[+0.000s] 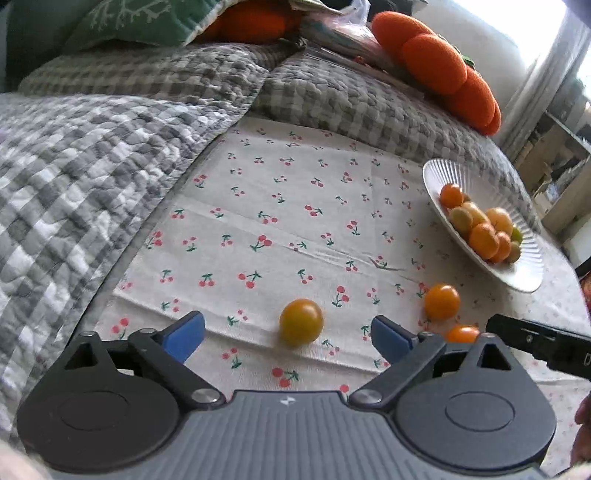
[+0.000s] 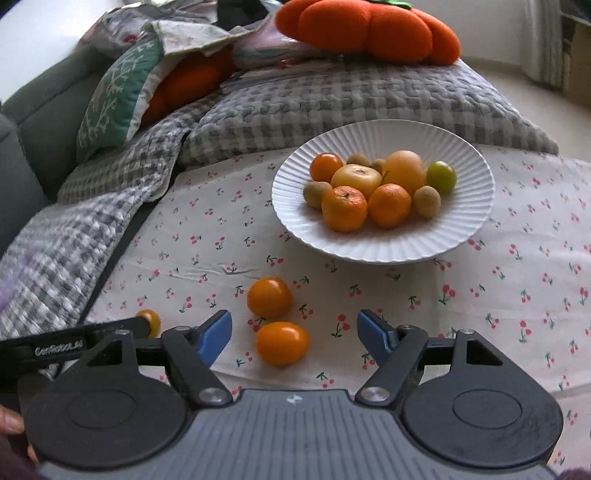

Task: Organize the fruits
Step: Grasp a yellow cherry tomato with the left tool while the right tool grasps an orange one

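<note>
Three small orange-yellow fruits lie loose on the cherry-print cloth (image 1: 295,192). One fruit (image 1: 301,322) sits between the blue pads of my left gripper (image 1: 288,334), closer to the right pad; the pads stand wide apart and touch nothing. Another fruit (image 2: 282,342) lies between the pads of my right gripper (image 2: 295,334), which is open, with gaps on both sides. A third fruit (image 2: 269,297) rests just ahead of it. The white ribbed plate (image 2: 295,229) beyond holds several oranges, small brownish fruits and a green one.
A grey checked quilt (image 1: 92,166) rises along the left and far sides of the cloth. An orange plush cushion (image 2: 369,26) and a green pillow (image 2: 114,96) lie behind. The two grippers are close side by side; the left one's black body (image 2: 55,347) shows beside the right.
</note>
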{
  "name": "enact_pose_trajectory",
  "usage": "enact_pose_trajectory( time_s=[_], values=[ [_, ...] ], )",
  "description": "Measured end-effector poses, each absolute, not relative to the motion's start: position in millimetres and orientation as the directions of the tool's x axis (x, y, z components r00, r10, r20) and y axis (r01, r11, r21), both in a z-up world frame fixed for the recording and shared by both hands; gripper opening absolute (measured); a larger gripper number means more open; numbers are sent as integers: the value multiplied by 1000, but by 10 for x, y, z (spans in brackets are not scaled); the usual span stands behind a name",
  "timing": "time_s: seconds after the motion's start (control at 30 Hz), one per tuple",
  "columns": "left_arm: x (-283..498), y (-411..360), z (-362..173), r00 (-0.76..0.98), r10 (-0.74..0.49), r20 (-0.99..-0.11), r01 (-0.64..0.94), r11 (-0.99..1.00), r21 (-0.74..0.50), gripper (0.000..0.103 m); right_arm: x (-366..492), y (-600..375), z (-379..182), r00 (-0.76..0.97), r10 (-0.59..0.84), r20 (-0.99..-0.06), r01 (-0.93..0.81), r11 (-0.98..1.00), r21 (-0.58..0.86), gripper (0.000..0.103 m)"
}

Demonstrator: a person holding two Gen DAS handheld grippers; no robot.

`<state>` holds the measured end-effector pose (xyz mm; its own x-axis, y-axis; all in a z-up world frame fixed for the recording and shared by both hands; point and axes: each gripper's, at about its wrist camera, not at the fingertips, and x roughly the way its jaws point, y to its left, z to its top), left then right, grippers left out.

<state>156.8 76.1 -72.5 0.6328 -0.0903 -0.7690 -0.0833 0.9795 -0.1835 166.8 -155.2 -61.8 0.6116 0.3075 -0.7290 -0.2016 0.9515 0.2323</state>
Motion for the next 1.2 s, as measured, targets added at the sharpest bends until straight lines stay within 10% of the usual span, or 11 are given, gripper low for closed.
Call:
enact_pose_trajectory(
  time_s=[0.5,1.2],
  values=[
    [1665,760,-830,639,-93,-764,-65,983,-173,22,1653,-1314,-806,614,228,-756,-306,951,39,49],
    [1625,777,-809,633,-119,-765,-78,973,-216,21,1637,-1271,-777,626,224,-747,-305,952,30,33]
  ],
)
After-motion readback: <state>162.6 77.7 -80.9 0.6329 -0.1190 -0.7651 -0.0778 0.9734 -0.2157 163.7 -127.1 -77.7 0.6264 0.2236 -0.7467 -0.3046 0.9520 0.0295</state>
